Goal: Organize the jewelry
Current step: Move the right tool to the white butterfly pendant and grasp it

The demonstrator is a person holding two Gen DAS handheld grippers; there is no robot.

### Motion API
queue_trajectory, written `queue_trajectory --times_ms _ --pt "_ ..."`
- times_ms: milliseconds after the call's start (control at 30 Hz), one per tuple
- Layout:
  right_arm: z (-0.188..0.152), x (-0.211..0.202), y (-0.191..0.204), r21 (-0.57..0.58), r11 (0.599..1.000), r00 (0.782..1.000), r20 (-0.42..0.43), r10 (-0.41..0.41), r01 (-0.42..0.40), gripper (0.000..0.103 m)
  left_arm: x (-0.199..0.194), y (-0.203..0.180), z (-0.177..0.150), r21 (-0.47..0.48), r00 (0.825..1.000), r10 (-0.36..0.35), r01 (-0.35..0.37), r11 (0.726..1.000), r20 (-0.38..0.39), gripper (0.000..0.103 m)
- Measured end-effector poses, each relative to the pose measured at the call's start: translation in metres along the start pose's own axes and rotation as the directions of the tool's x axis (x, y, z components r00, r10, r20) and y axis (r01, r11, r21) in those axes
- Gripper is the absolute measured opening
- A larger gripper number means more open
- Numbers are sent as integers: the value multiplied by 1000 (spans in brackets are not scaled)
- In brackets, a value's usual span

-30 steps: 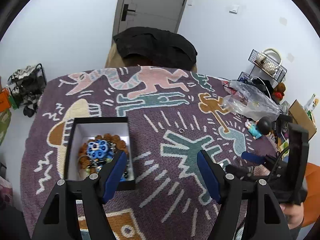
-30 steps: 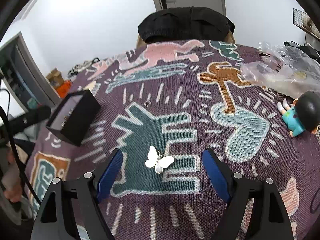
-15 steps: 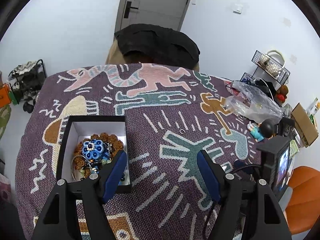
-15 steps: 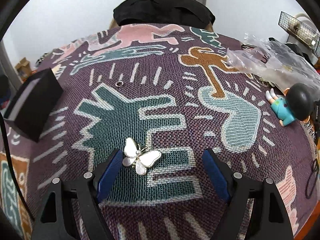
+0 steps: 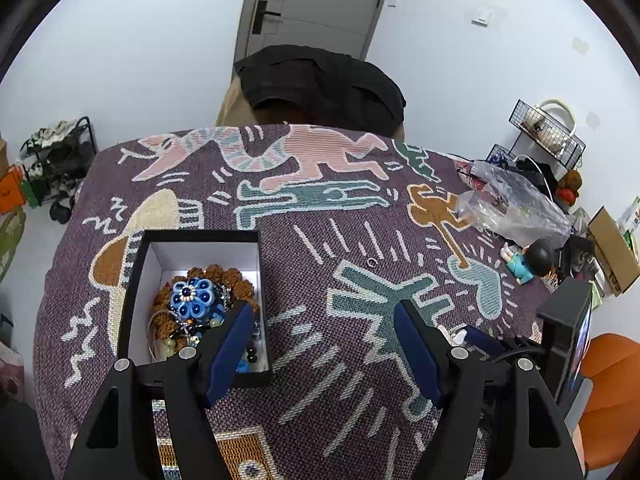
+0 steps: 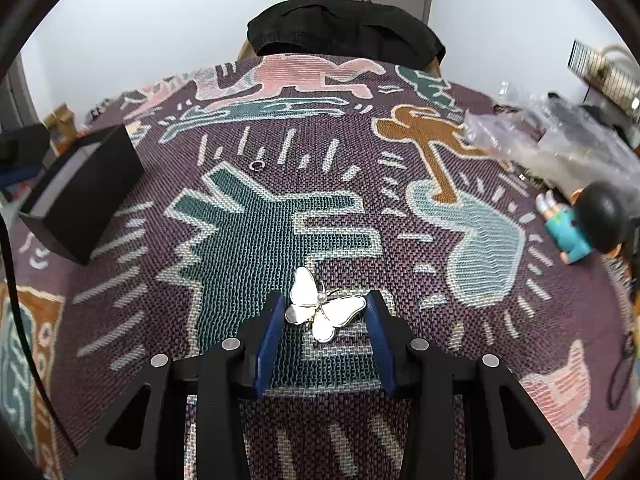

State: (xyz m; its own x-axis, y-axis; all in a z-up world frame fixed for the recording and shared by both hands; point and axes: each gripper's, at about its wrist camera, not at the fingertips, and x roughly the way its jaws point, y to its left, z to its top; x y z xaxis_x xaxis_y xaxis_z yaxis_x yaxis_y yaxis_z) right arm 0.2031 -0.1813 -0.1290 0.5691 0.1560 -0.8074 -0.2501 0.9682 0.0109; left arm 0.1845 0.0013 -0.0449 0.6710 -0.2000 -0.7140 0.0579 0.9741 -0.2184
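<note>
Right fingers (image 6: 325, 312) have just been closing around the butterfly brooch (image 6: 322, 309), which lies flat on the patterned cloth (image 6: 248, 240) covering the counter; blue pads sit at both wingtips, left pad looks touching, right pad touching or a hair off, so can't call it a firm clench yet. Left fingers (image 5: 322, 320) spread wide, nothing between them, hanging over the cloth with the left pad overlapping the near right corner of the open black box (image 5: 140, 264). Box holds a blue flower piece (image 5: 191, 298) on brown beads (image 5: 224, 276) plus smaller beads. Small ring (image 6: 257, 165) loose on the cloth, well apart from the brooch. Doll figure (image 6: 584, 220) and plastic bag (image 6: 560, 140) at the right edge
</note>
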Motion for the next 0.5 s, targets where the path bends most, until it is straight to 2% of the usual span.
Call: queue_trajectory --times_ms 267,500 --pt "6 -8 -38 132 984 992 15 122 -123 41 17 -19 15 18 999 -10 11 1000 -36 73" --pt "10 -18 -61 196 968 988 51 148 -156 41 42 -34 27 41 997 10 -7 999 -72 73"
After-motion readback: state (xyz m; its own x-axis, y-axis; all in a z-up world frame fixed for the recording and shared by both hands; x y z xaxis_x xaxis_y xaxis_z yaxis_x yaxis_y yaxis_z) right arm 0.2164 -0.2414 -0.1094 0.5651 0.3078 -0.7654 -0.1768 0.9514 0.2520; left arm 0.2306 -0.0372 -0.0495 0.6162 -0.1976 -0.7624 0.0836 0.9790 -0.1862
